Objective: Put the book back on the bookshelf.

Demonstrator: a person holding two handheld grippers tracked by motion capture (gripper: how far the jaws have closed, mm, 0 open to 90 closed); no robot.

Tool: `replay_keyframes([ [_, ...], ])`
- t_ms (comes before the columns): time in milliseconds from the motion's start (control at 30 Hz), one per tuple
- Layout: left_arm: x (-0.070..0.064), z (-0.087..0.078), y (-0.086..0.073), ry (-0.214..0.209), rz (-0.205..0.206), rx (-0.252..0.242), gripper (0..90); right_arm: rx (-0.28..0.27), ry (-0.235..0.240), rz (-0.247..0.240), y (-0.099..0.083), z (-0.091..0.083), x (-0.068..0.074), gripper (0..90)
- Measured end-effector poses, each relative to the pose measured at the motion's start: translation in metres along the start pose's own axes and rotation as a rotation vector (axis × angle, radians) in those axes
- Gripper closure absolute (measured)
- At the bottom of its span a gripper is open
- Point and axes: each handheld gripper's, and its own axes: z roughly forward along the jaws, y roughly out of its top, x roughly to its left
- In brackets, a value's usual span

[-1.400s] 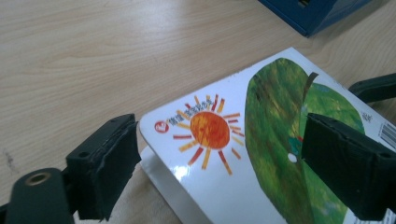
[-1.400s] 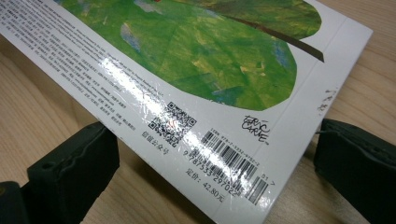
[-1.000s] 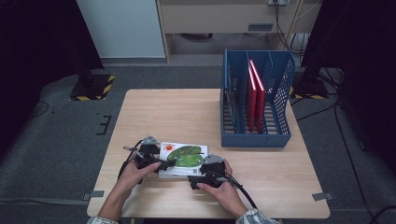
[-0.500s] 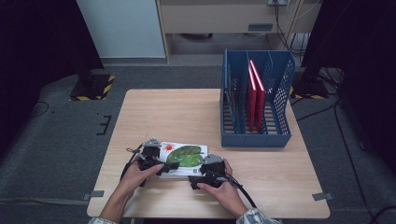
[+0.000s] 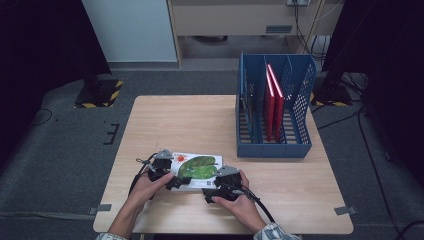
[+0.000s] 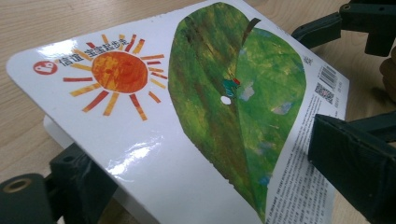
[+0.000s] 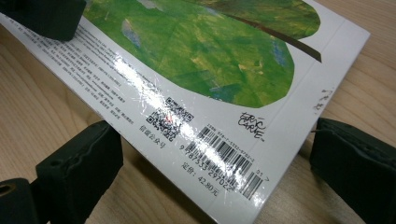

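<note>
Book (image 6: 154,140) cover: white, glossy, big green leaf mottled with darker green and brown streaks, blue flecks, dark brown stem. Orange-red sun with orange and red rays, small red round logo beside it. Black small print, black barcode and QR code along the edge. Tongs (image 5: 172,181) black. Bench (image 5: 190,125) light wood grain. File rack (image 5: 272,145) blue, mesh sides, two red books (image 5: 274,100) inside. Floor grey; yellow-black hazard stripes (image 5: 116,94) on a stand base.

Lighting, as we find it: high view dim, surroundings nearly black, table (image 5: 200,120) evenly lit. Gripper views bright; white glare streaks the glossy book (image 7: 196,74); near jaws blur softly.
</note>
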Motion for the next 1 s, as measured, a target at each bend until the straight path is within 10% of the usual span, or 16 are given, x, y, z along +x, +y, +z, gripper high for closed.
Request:
replay_keyframes([
  [733, 0.001, -0.003, 0.001, -0.046, -0.013, 0.002, 29.6, 0.009, 0.012, -0.059, -0.001, -0.005, -0.003, 7.3],
  [1000, 0.001, -0.005, -0.003, -0.054, -0.018, 0.003, 38.0, -0.022, 0.091, -0.053, 0.002, -0.019, -0.010, 12.6],
])
